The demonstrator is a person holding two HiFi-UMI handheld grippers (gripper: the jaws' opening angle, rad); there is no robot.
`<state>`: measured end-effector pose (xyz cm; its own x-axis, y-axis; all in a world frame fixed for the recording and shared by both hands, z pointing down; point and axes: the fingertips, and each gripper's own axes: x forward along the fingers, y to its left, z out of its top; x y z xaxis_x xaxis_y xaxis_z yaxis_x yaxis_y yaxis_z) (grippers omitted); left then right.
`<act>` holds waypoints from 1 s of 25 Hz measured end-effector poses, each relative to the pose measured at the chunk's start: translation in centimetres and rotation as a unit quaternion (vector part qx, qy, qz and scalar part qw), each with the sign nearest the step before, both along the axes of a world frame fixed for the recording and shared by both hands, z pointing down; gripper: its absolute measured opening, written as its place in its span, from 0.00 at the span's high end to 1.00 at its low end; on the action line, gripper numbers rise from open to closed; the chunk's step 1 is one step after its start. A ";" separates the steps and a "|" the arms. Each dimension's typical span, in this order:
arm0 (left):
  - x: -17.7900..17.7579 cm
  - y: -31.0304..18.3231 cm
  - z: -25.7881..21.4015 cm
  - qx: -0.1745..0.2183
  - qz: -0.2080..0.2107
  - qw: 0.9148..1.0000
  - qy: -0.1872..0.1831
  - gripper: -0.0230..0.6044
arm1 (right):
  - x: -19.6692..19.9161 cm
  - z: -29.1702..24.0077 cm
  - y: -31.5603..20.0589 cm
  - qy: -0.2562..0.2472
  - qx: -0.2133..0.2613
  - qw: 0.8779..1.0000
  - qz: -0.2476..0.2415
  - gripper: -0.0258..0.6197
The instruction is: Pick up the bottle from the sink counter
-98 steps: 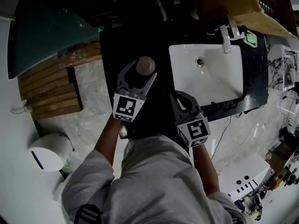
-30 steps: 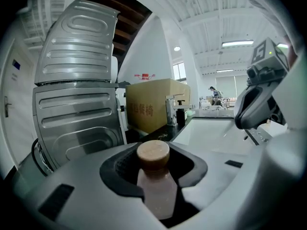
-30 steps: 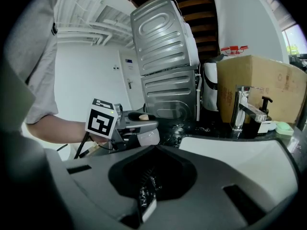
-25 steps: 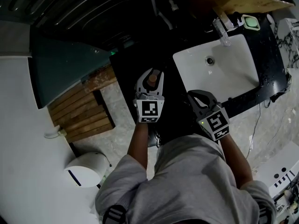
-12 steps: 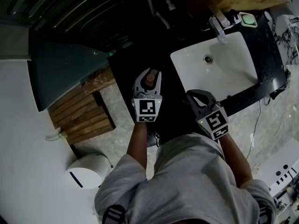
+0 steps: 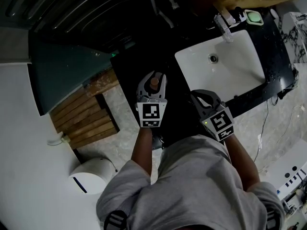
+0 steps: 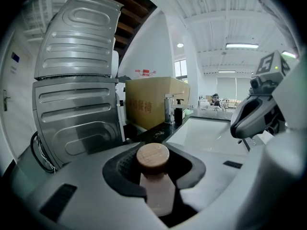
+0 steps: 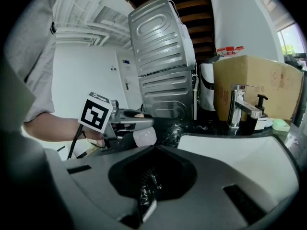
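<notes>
A small pale bottle with a round wooden cap stands upright between the jaws of my left gripper, over the dark counter left of the sink. In the left gripper view the bottle fills the gap, and the jaws are closing on its body. The right gripper view shows the pale bottle held under the left gripper. My right gripper hovers at the counter's front edge, beside the basin, its jaws together with nothing between them.
A white sink is set in the black counter, with a chrome faucet and a green soap dish behind it. A cardboard box and ribbed metal panels stand at the back. A white bin and wooden slats are on the floor to the left.
The left gripper keeps the bottle between its jaws and has drifted slightly. The right gripper has edged a little left. The head view has pulled back since the oldest frame.
</notes>
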<state>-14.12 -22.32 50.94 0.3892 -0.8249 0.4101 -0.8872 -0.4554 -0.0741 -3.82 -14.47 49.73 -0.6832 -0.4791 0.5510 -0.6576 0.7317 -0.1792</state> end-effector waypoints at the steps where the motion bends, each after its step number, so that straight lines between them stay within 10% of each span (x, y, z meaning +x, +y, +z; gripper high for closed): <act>1: 0.0 0.1 -0.2 0.002 0.001 1.000 -0.001 0.78 | -0.1 0.0 0.1 0.000 0.000 1.000 0.000 0.95; 25: 3.6 3.1 -7.4 0.038 0.060 0.997 0.011 0.78 | 0.5 -1.8 0.8 -0.013 0.041 0.998 0.052 0.95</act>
<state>-10.53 -19.26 43.53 0.4948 -0.8004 0.3386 -0.8285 -0.5520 -0.0940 -3.36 -13.68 47.90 -0.6402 -0.5913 0.4904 -0.7272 0.6722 -0.1389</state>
